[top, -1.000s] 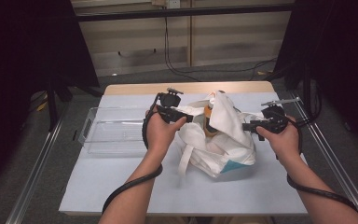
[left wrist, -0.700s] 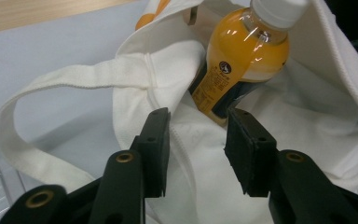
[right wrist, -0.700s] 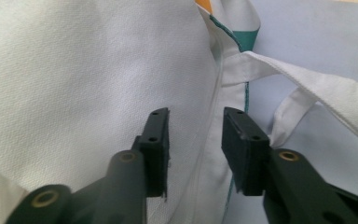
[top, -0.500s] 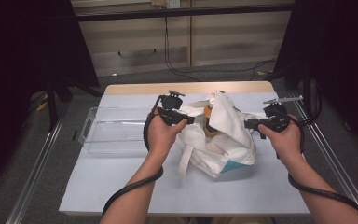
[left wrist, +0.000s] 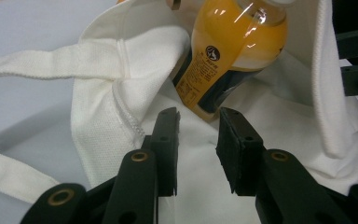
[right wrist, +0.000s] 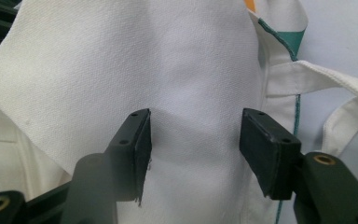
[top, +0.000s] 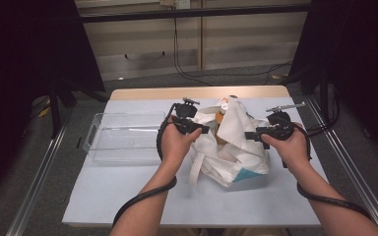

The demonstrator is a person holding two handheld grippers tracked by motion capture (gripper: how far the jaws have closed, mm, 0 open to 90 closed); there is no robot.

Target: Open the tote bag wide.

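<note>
White table (top: 128, 196), bag (right wrist: 205, 70) before open right gripper (right wrist: 193, 140)

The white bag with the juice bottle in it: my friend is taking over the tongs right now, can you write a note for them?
Left tongs: open, empty, aimed into the mouth of the white bag, just short of the orange juice bottle.
Right tongs: open wide, facing the bag's raised cloth flap, not clamped on it.
The bag lies mid-table; the bottle sits inside it, leaning. A clear plastic bin stands to the bag's left.
Done: both tongs are at the bag.
Left: probably pinch the flap to keep the bag open, grip the bottle, lift it out, maybe into the bin.
</note>
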